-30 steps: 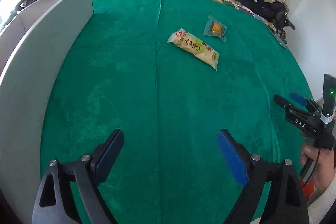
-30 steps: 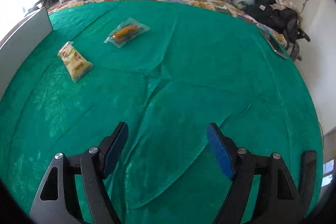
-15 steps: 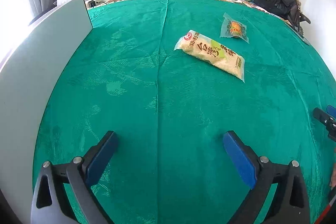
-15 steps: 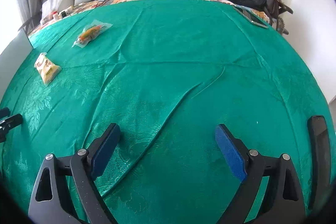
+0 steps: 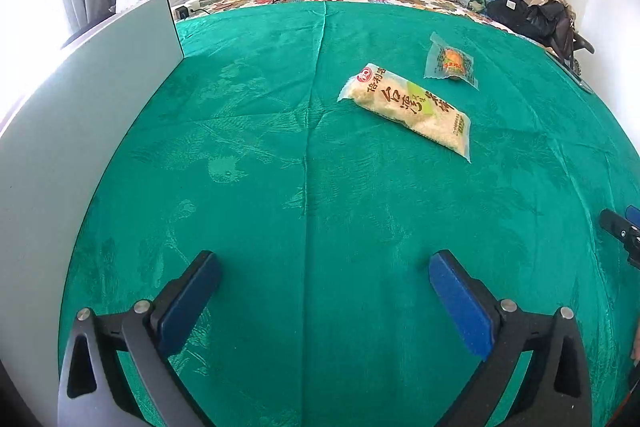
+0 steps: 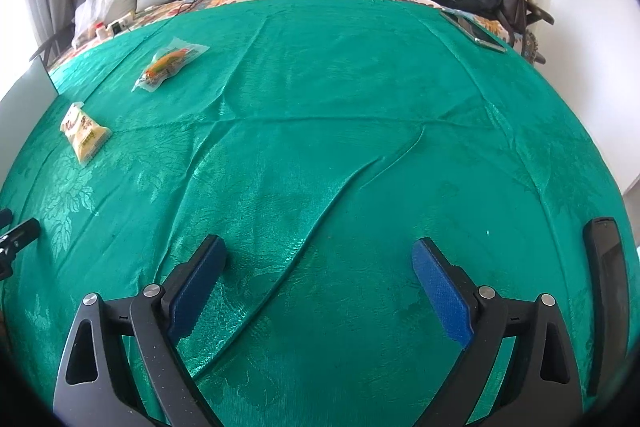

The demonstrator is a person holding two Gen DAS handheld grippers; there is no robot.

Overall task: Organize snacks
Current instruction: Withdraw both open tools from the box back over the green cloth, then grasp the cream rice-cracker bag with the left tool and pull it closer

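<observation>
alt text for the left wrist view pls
Two sealed snack packets, a long pale yellow one and a smaller clear one just beyond it, lie apart on a green bedspread. The open left tool hovers in front, empty.

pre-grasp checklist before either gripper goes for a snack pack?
1. Left gripper open, nothing between the pads: ok.
2. Right gripper open, nothing between the pads: ok.
3. Long yellow snack pack lies flat on the green cloth, unobstructed: ok.
4. Small clear orange snack pack apart from the long one: ok.
5. Path from left gripper to packs free: ok.
6. Where the snacks should go: cannot tell.
</observation>
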